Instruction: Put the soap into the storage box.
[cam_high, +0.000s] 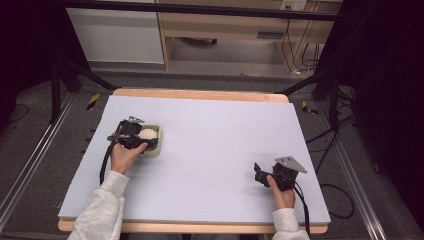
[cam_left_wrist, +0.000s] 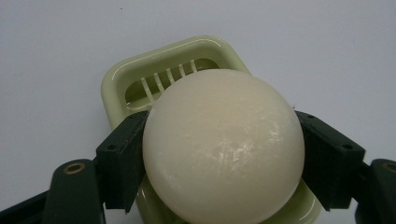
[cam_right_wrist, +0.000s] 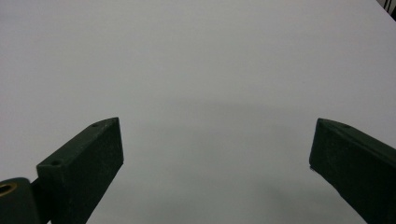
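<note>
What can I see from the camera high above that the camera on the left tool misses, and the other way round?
The high view takes in the whole table, both of the person's hands and the right gripper, idle with open jaws. The left gripper view reveals the slots in the pale green dish and the black jaws pressing each side of the white ball. Both show the left gripper holding that ball over the dish.

Cream egg (cam_left_wrist: 223, 144) over pale-green slotted slicer (cam_left_wrist: 122, 74), table's left.

The left gripper (cam_high: 140, 140) sits at the table's left, jaws clamped on something round. The right gripper (cam_high: 259, 173) rests low at the right, jaws spread wide
</note>
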